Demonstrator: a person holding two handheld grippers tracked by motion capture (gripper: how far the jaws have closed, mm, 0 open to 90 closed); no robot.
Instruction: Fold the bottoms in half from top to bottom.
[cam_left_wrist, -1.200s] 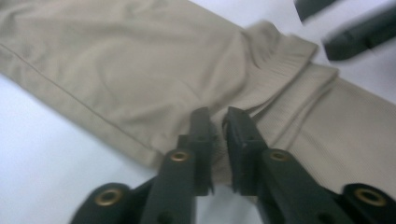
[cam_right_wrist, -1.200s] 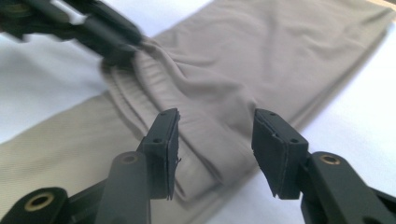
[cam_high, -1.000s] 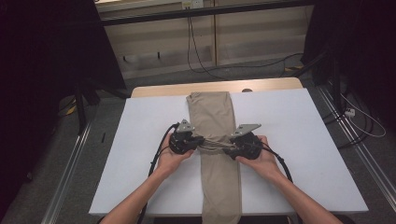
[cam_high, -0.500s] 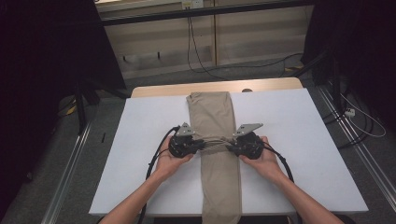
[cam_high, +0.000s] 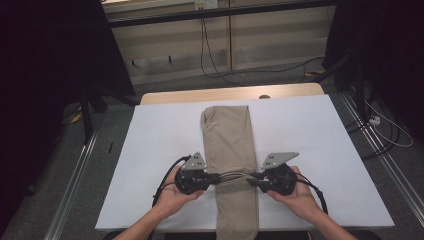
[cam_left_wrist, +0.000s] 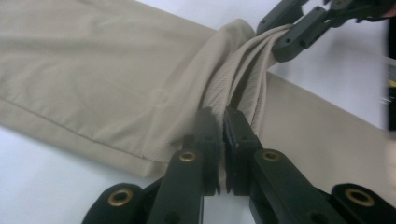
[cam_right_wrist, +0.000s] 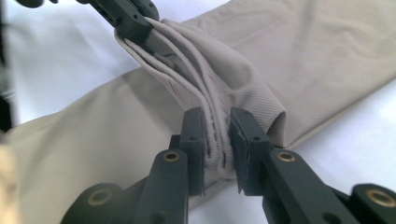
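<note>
Tan trousers (cam_high: 229, 145) flat on white table (cam_high: 160, 145), running 12 to 6 o'clock. Left gripper (cam_high: 216, 176) pinching cloth edge at 9 o'clock, right gripper (cam_high: 252, 179) pinching edge at 3. Thick bunch could slip out if pulled hard. Uneven lift would make crooked fold.

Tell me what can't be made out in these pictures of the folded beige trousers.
- Near end of the folded beige cloth trousers: cut off by the high view's bottom edge.
- Fabric layers under the lifted fold: hidden by it, both gripper views.
- Small dark spot on the wooden table edge: too small, high view.
</note>
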